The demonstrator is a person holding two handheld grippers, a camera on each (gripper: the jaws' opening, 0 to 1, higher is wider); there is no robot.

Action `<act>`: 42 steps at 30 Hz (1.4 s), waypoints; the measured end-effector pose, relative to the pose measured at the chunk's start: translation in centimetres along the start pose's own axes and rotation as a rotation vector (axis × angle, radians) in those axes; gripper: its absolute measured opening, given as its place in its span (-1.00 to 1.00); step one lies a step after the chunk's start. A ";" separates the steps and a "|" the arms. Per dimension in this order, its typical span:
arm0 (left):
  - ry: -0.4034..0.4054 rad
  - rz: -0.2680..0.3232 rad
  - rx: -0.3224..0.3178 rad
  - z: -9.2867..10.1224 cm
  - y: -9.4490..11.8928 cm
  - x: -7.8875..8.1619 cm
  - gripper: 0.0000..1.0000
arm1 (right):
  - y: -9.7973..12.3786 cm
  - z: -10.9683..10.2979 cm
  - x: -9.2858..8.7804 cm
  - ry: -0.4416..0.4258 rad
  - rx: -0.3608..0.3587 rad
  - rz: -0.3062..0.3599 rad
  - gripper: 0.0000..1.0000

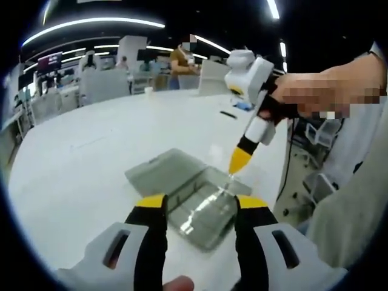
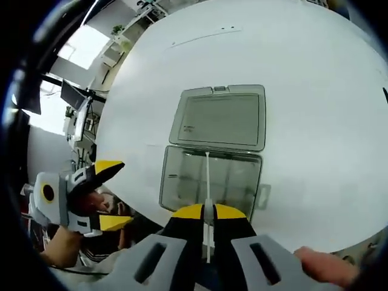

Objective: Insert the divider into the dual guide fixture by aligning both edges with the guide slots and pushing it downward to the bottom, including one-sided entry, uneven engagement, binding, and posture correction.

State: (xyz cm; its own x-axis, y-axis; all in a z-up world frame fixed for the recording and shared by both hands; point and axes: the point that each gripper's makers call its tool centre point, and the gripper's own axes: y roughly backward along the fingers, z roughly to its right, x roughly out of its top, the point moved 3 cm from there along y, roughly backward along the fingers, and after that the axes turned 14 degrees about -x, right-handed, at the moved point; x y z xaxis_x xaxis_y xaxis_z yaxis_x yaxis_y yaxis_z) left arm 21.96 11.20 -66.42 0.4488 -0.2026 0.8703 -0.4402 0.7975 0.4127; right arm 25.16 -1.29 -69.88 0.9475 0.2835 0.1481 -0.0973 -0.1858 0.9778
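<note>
Right gripper view, fingers (image 2: 208, 212) clamped on divider (image 2: 207, 176) over box (image 2: 209, 179), left gripper (image 1: 194, 203) seemingly apart

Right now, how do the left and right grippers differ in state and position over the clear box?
The right gripper is shut on the thin divider, standing it edge-on inside the box tray; the left gripper is open and holds nothing. The right gripper reaches down from above, its tip at the tray; the left gripper waits at the tray's near edge, jaws spread apart. Both have yellow tips on black fingers.
</note>
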 end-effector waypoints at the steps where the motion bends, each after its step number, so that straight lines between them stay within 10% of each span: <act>1: 0.000 0.001 0.000 0.0 0.0 0.0 -0.19 | 0.0 -0.1 0.0 -0.001 0.001 0.002 -1.00; 42: 0.017 0.022 -0.011 -0.7 -0.3 -0.9 -0.27 | -1.3 0.3 0.4 -0.107 -0.080 -0.046 -1.00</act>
State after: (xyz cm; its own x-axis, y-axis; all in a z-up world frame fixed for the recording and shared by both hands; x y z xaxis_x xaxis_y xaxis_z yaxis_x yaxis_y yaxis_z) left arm 22.23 11.56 -67.45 0.4523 -0.1754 0.8745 -0.4413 0.8080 0.3903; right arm 25.75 -1.20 -71.10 0.9782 0.1871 0.0900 -0.0725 -0.0984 0.9925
